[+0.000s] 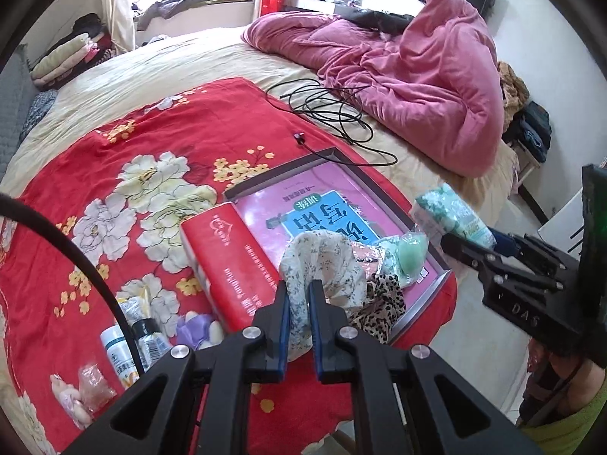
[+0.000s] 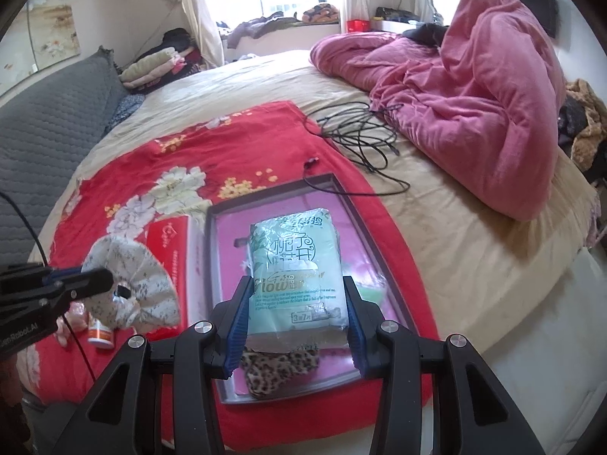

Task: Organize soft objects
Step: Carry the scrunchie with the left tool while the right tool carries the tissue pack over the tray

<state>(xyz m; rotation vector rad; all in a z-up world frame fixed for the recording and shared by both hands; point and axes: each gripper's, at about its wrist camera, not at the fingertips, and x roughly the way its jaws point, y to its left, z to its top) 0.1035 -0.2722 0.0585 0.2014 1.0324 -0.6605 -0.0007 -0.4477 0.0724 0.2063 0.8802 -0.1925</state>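
A floral scrunchie (image 1: 322, 265) is pinched between the closed fingers of the left gripper (image 1: 299, 295), held up just beyond a leopard scrunchie (image 1: 379, 303) lying in the tray (image 1: 273, 174). A green tissue pack (image 2: 296, 276) is clamped by the right gripper (image 2: 296, 303) — raised above the same tray, with the leopard scrunchie directly beneath. To the left of the tray a red box (image 1: 227, 258) is seen on the red blanket (image 1: 114, 159); bottles (image 1: 129, 337) lie further left.
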